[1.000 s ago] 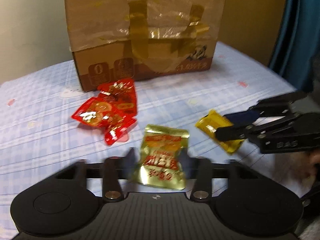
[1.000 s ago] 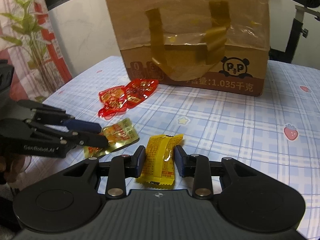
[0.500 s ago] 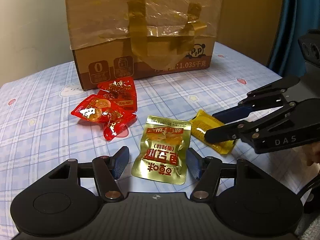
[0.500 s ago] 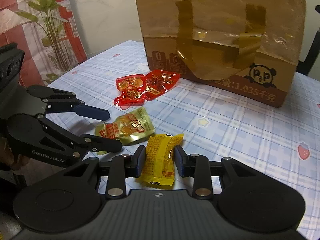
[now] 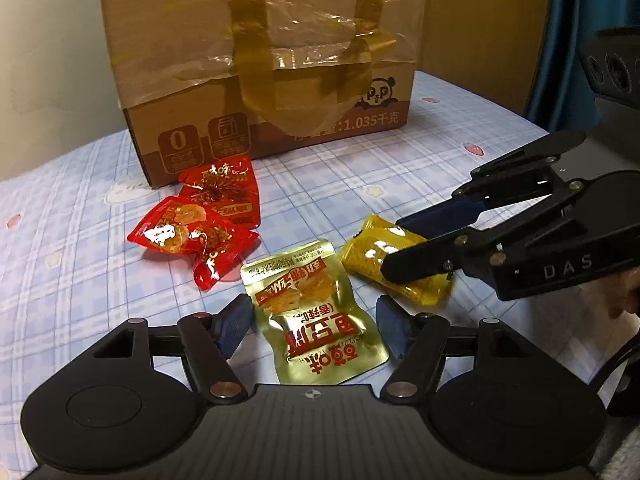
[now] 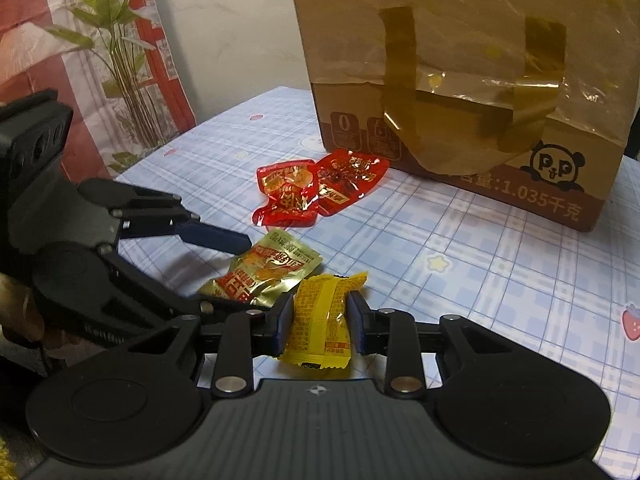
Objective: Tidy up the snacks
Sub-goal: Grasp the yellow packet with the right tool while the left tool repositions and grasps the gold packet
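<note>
Since the earlier frames the gold pouch (image 5: 316,316) has come to lie flat on the surface (image 5: 80,280), and the left gripper (image 5: 316,328) has spread; its jaws are opening, standing clear on either side of the pouch without pressing it. The right gripper (image 6: 318,322) has its jaws closing on the yellow packet (image 6: 322,320), the pads touching its two long edges, so this packet is grasped; it rests on or just above the surface, which cannot be told. Gold pouch and yellow packet lie just beside each other, corners nearly touching. Farther out, two red packets (image 5: 204,224) overlap near the foot of the taped box (image 5: 264,60), which stands at the back of the checked surface.

Risks, as judged: the two grippers work close together, and the left linkage crosses just beside the right jaws, so a lift or swing could knock one against the other. The yellow wrapper is slick and thin; an edge pinch may let it slide or fold out. Dragging it could also push the gold pouch out of place.
</note>
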The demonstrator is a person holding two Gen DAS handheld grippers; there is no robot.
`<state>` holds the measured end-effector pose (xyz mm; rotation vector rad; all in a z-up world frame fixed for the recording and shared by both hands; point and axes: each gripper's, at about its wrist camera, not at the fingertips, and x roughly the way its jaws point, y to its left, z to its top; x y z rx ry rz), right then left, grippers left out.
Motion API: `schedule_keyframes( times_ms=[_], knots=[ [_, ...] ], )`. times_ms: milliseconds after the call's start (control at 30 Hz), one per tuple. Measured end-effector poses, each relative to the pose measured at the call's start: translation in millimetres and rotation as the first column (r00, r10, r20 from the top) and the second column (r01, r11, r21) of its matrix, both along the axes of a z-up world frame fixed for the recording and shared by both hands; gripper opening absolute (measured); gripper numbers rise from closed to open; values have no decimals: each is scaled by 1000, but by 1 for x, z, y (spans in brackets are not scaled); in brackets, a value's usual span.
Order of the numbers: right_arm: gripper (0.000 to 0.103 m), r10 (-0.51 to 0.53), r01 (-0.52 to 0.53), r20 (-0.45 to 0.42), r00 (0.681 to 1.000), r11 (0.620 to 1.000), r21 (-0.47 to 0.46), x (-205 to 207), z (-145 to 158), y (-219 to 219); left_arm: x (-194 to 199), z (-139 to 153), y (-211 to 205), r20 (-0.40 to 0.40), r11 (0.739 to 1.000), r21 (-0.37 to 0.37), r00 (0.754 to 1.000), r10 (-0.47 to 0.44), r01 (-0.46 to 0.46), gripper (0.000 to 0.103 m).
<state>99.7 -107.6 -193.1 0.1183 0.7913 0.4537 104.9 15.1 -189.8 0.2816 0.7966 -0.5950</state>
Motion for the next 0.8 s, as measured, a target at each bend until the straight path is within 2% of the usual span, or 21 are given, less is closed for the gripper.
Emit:
schedule_keyframes(
  times_ms=[233,567,800],
  knots=[
    [31,31,-31,-19,999,999,-8,9,-4,-1,2,0,1,-8,1000,-2,1000,12,-12,70],
    [30,19,-17,-31,999,996,89,15,2,-14,-2,0,2,1,999,-10,999,33,-33,70],
    [28,35,-34,-17,999,996,80,14,8,-11,-4,0,4,12,999,-19,999,35,-35,70]
  ],
)
